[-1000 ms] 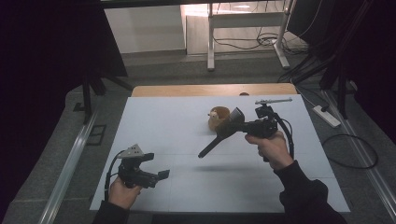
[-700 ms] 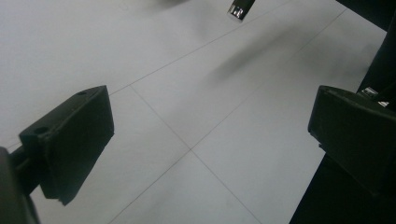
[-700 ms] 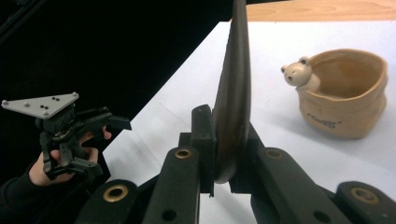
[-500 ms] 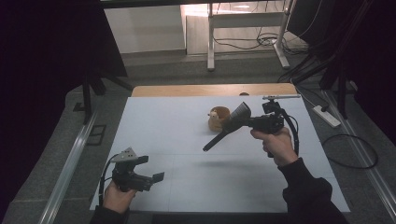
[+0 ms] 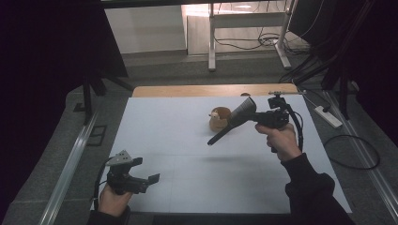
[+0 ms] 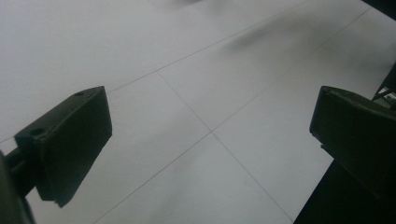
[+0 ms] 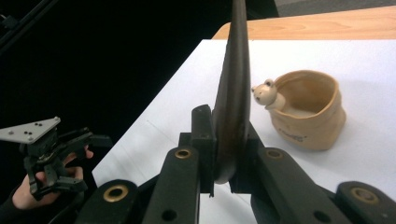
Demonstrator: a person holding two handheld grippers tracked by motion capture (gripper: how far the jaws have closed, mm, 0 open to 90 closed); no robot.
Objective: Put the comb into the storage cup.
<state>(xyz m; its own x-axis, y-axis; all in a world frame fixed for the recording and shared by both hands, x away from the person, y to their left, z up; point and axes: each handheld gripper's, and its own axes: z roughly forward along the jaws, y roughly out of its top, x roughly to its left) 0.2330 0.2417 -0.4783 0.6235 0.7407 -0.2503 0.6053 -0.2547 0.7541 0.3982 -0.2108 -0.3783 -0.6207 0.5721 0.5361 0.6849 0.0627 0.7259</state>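
The dark spatula [image 7: 232,93] is long and thin, with a broad flat blade narrowing to a slim handle [image 5: 220,135]. The right gripper [image 7: 223,154] pinches its blade, holding it just beside the tan frog pot [image 7: 306,109]. The right gripper view reveals the pot's frog figure [image 7: 265,92]. The left gripper [image 6: 210,135], spread wide with nothing between its jaws, hovers well apart from the pot.
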